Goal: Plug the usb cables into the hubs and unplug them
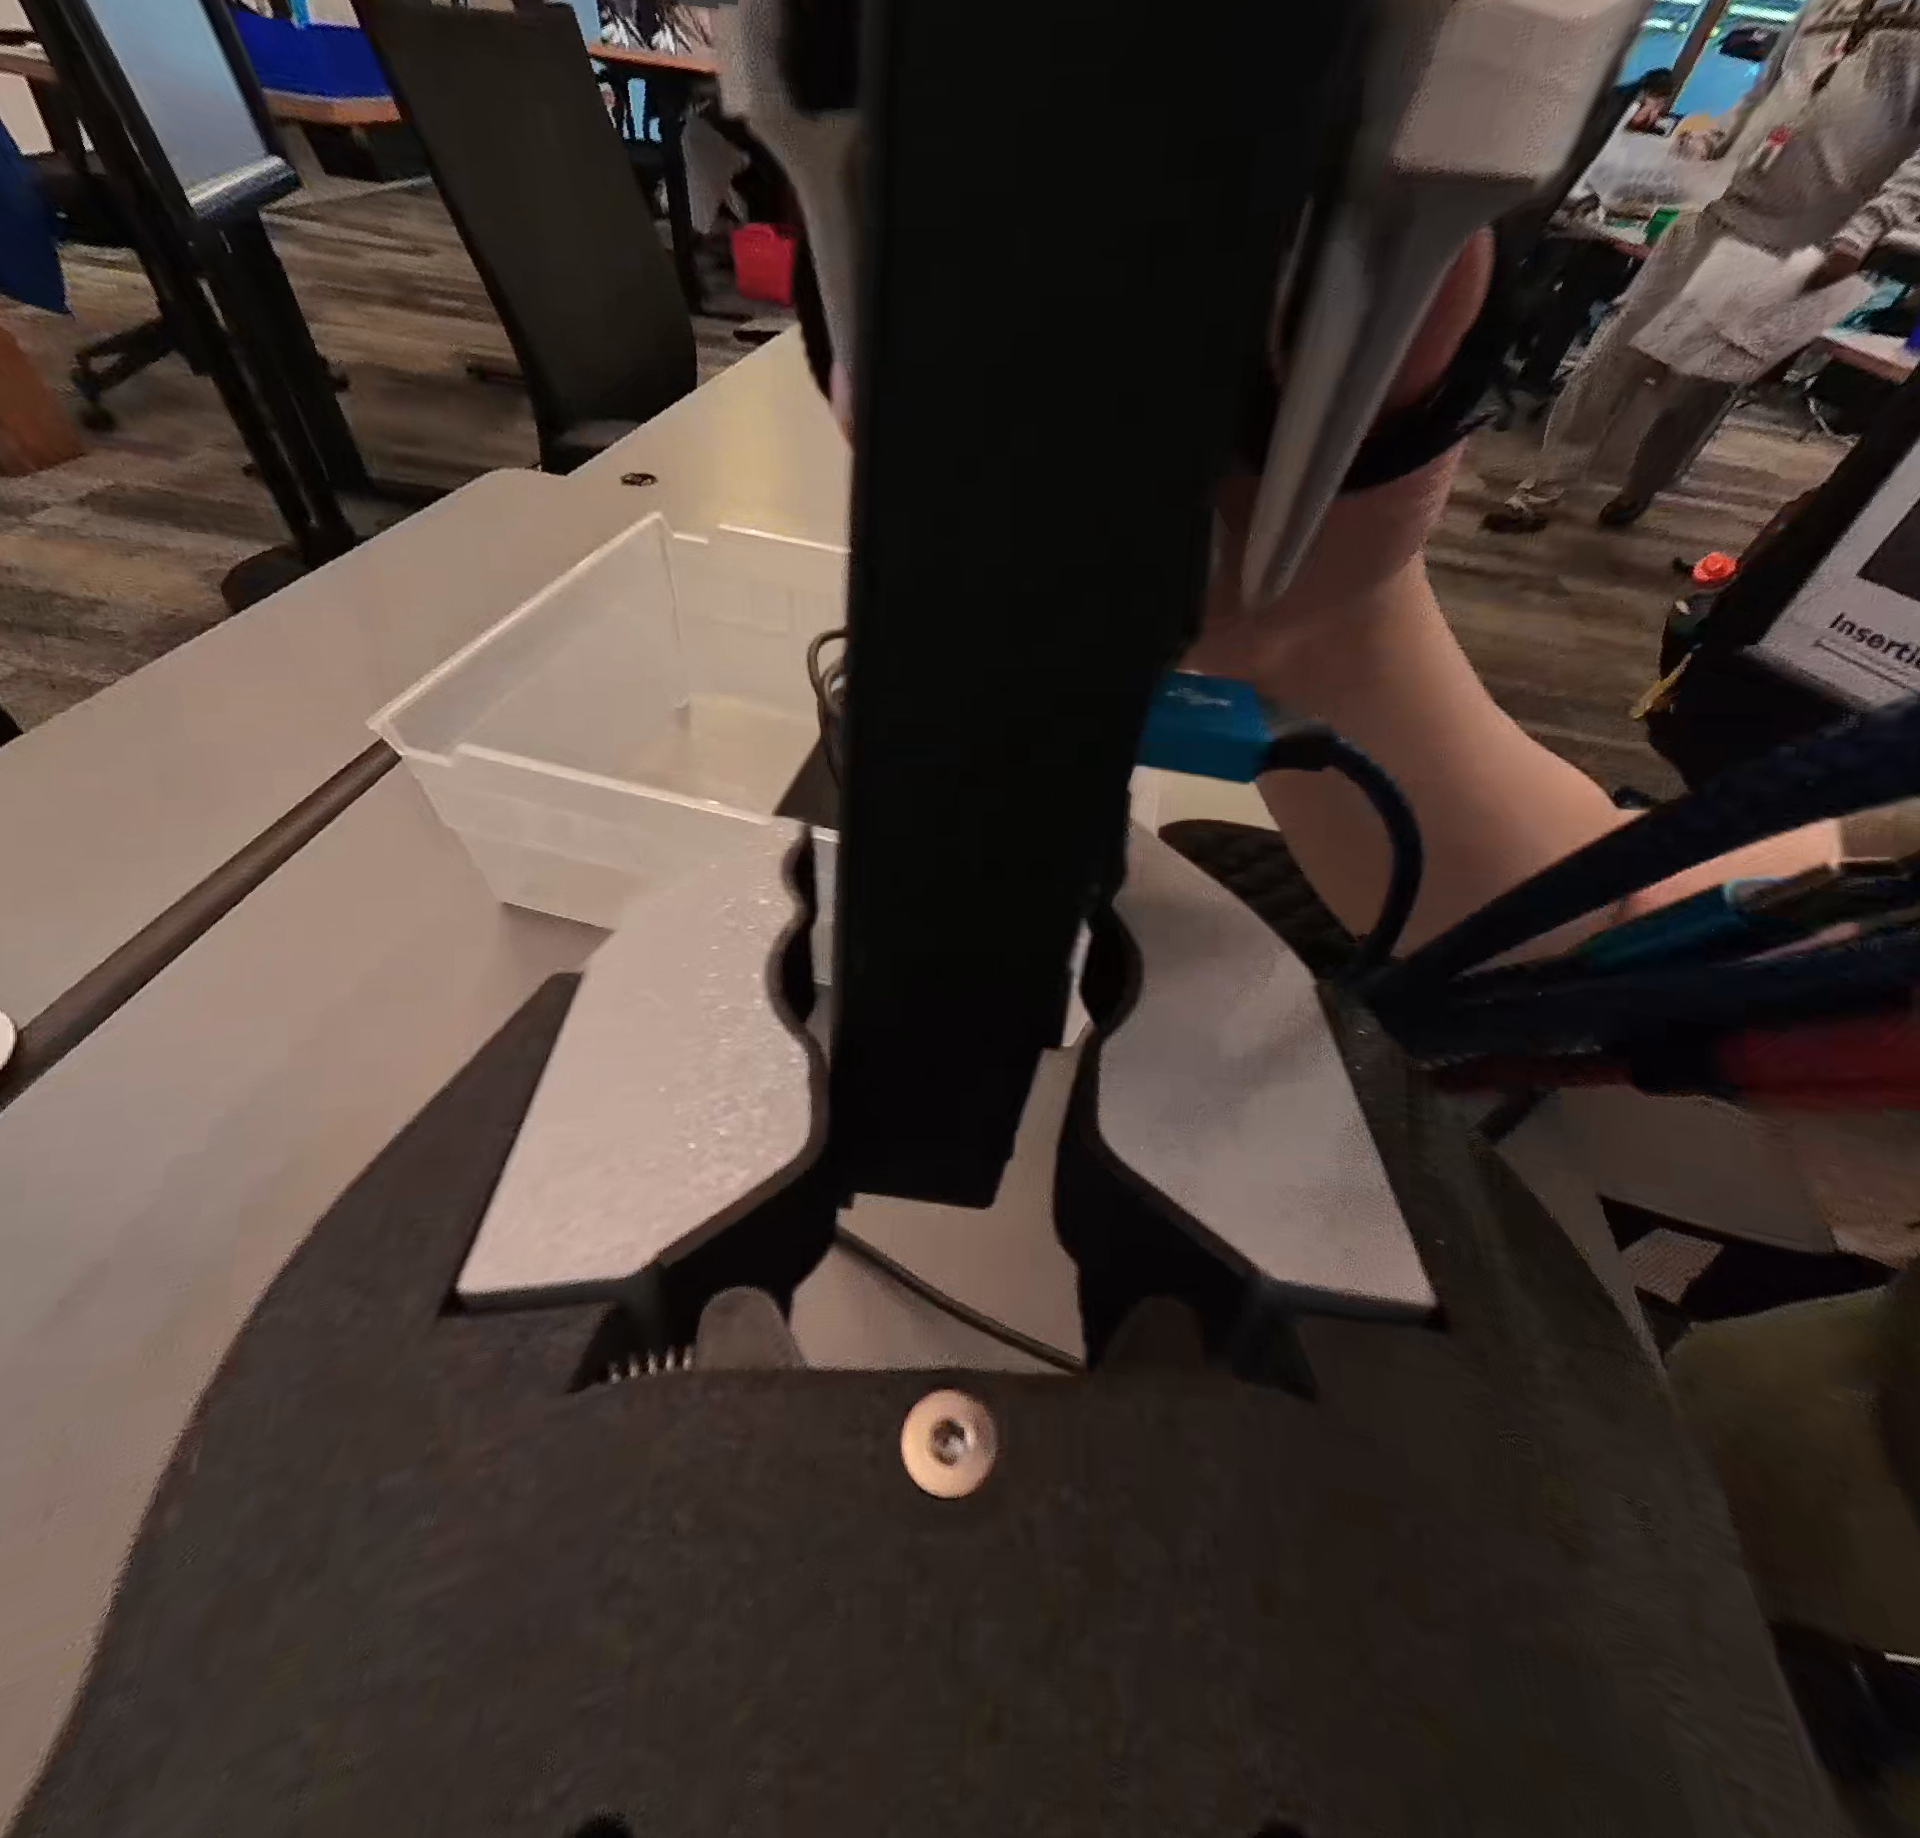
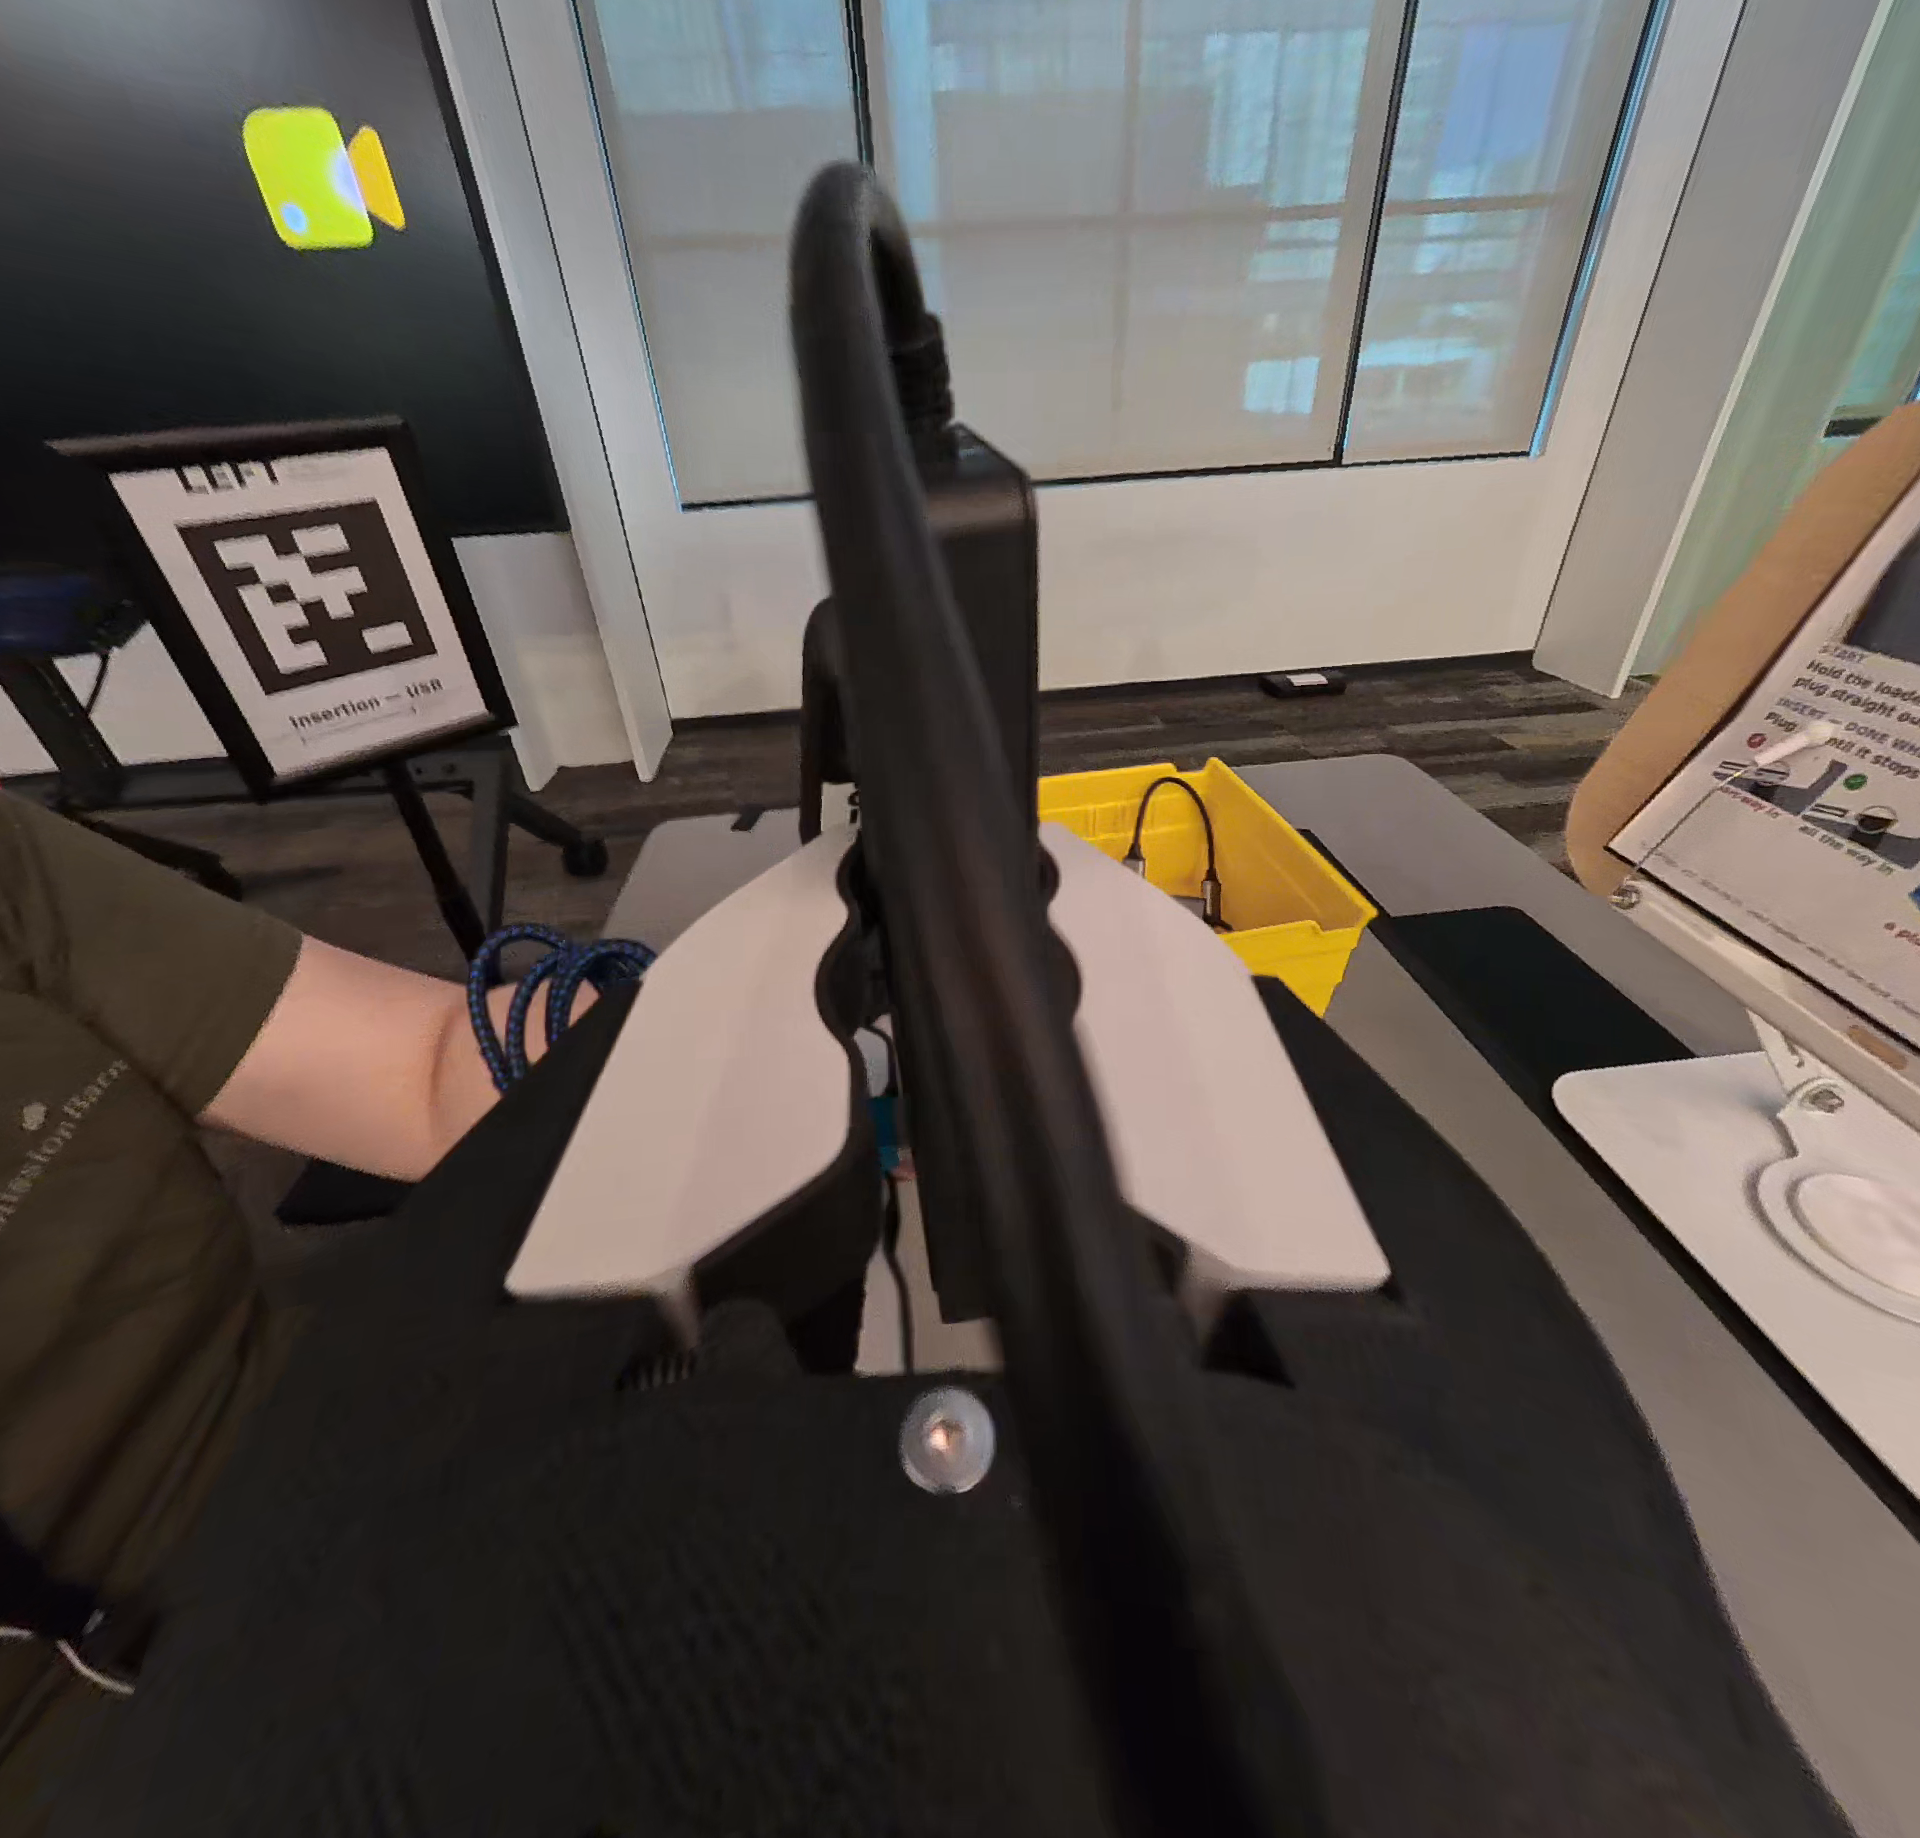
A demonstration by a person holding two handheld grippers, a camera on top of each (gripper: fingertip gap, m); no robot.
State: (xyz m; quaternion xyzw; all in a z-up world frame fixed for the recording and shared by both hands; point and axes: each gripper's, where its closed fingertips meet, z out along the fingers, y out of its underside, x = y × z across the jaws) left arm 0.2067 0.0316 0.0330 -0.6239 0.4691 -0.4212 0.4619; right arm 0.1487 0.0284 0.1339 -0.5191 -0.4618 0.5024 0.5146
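Observation:
My left gripper is shut on a long black USB hub and holds it upright above the table. A blue USB plug sits against the hub's right side, and its blue braided cable loops down from it. The right gripper's silver fingers straddle the hub from above. In the right wrist view my right gripper has the hub and its thick black cable between its fingers. The blue plug shows deep in the gap. Whether the fingers press on it is hidden.
A clear plastic bin stands on the grey table behind the hub. A yellow bin holds a short cable. A stand with an instruction sheet is at the right. Loose cables lie right. A person stands beyond. The tips of one gripper are about 11 cm away from the tips of the other.

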